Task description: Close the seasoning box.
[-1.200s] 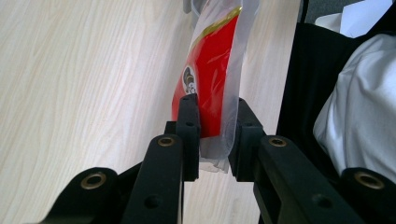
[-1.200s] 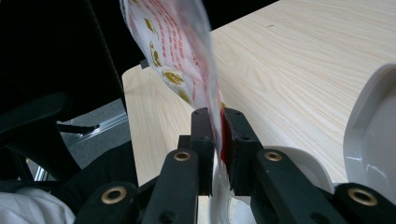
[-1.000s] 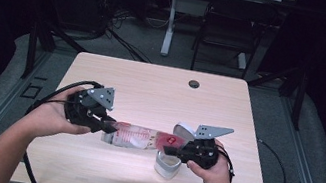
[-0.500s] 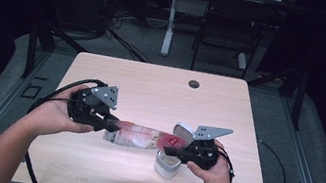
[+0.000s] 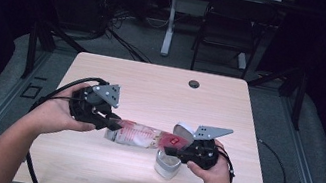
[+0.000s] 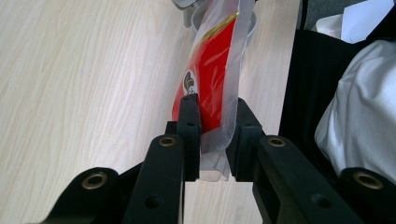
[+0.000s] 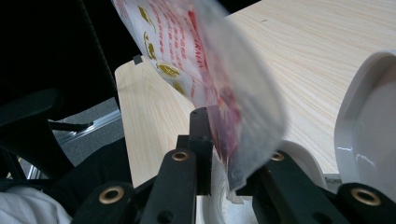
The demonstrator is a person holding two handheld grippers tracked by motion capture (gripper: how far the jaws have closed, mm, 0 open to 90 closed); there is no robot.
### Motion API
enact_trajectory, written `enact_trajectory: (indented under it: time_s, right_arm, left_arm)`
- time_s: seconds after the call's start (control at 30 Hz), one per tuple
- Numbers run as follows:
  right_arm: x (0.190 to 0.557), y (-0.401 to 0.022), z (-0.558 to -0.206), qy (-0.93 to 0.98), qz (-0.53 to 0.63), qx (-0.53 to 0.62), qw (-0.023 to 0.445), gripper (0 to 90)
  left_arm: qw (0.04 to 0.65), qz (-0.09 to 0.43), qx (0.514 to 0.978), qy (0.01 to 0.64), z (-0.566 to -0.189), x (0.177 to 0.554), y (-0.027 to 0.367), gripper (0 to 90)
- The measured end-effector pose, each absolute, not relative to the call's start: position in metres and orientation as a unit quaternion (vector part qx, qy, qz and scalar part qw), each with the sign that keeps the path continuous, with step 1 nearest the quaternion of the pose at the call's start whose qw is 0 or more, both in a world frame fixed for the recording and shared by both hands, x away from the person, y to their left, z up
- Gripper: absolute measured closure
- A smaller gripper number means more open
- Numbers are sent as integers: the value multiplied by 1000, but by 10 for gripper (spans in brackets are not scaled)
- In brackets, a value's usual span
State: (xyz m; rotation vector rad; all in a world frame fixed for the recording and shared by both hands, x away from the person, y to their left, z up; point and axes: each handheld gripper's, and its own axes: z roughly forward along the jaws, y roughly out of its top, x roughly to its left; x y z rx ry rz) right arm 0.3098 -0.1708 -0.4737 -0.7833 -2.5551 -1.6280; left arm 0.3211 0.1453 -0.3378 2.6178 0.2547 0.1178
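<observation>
A clear plastic packet with red and gold print (image 5: 135, 134) is stretched level between both grippers above the table. My left gripper (image 5: 109, 121) is shut on its left end; in the left gripper view the jaws pinch the packet (image 6: 212, 84) at its edge. My right gripper (image 5: 172, 149) is shut on the other end, and in the right gripper view the packet (image 7: 205, 60) rises from between the jaws. Below the right gripper stands a small white container (image 5: 167, 166) with its hinged lid (image 5: 184, 132) raised; its white rim (image 7: 369, 126) shows close by in the right gripper view.
The light wooden table (image 5: 160, 96) has a round black grommet (image 5: 194, 84) near its far edge. Cables trail from both grippers over the table's sides. A black chair (image 5: 228, 27) and a table leg (image 5: 170, 21) stand on the floor behind.
</observation>
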Motion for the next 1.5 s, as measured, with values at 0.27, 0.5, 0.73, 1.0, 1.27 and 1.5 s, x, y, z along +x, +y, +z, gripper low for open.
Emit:
enact_trajectory:
  time_s: [0.27,0.5,0.73,1.0,1.27,1.5]
  right_arm:
    - [310,-171,-474,-816,-520,-252,6,823]
    - [310,-171,-474,-817,-520,-251,6,824]
    - [309,-171,-475,-816,-520,-251,4,823]
    - [310,-171,-475,-815,-521,-252,5,822]
    - [310,-172,-475,-816,-520,-253,4,822]
    - [310,-172,-476,-816,-520,-253,3,819]
  left_arm:
    - [253,45,962,91,-336,321,143,785]
    - [252,42,962,91,-335,322,142,786]
    - [251,42,963,90,-334,323,141,787]
    - [250,42,963,89,-333,324,139,788]
    - [253,42,962,90,-332,324,137,790]
    - [253,44,963,86,-329,324,133,792]
